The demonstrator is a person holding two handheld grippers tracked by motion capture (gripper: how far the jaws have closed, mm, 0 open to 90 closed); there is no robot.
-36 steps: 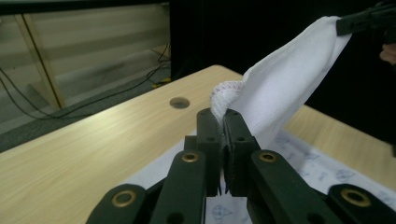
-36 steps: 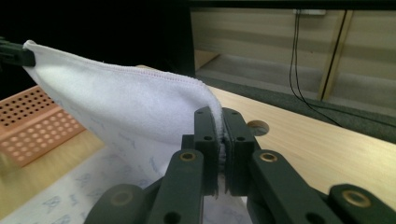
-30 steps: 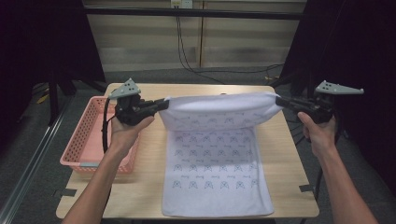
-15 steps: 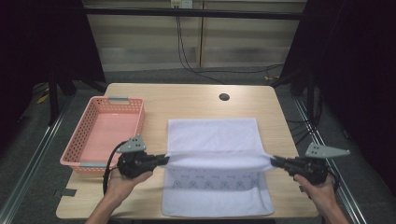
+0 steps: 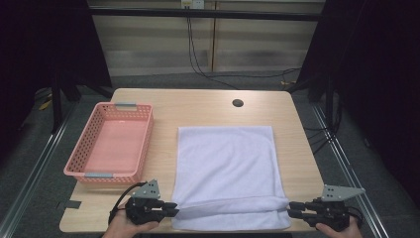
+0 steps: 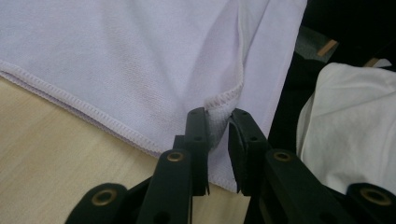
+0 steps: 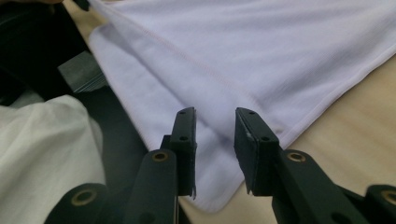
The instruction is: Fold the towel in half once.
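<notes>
Wooden table [image 5: 163, 111], dark curtains [image 5: 44, 39], grey floor [image 5: 29, 144]

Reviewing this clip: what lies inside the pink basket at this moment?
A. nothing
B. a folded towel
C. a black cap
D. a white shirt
A: in the high view the pink basket shows a bare floor, while the white towel lies on the table beside it.

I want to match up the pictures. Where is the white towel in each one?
High view: the white towel lies mid-table, right of the pink basket.
Left gripper view: it covers the top, hem across the middle.
Right gripper view: it spreads across the top.
Shared landmark: the wooden table.
</notes>
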